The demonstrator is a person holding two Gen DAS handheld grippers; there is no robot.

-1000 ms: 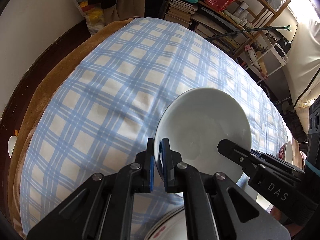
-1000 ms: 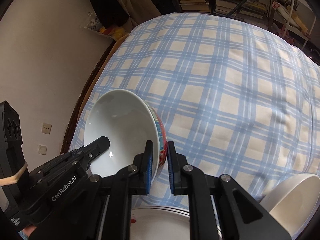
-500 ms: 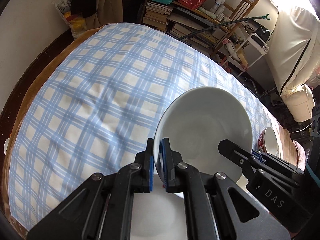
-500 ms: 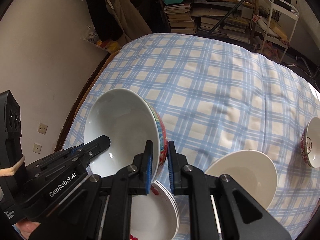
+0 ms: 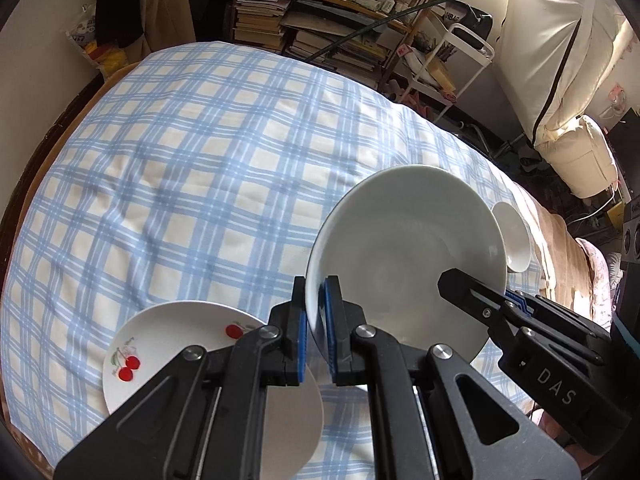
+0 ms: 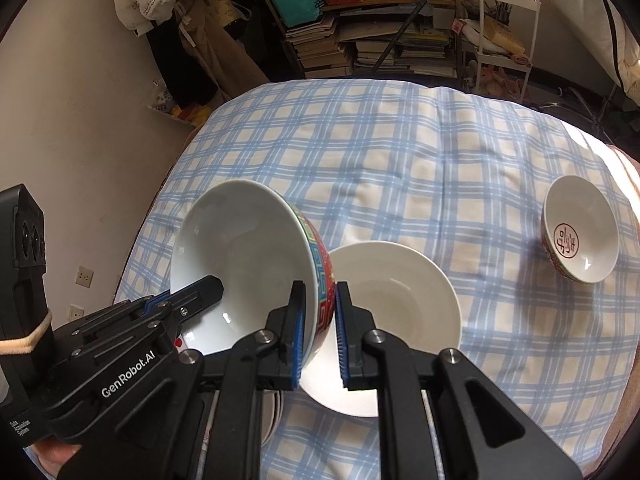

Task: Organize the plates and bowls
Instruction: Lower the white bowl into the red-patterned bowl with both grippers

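Checked cloth (image 6: 400,152); cherry plate (image 5: 168,344) near, small bowl (image 6: 580,228) apart.

Both grippers have risen well above the checked tablecloth (image 5: 200,168), carrying their bowls higher. The cherry-printed plate (image 5: 168,344) has come fully into the left view; the small red-patterned bowl (image 6: 580,228) at the right now shows whole.

"DAS" stands in pale letters on the black gripper body (image 5: 560,392) at 4 o'clock. "GenRobot.AI" is printed in white on the other gripper's body (image 6: 120,376) at 8 o'clock. A red seal character marks the small bowl (image 6: 580,228) at 3 o'clock.
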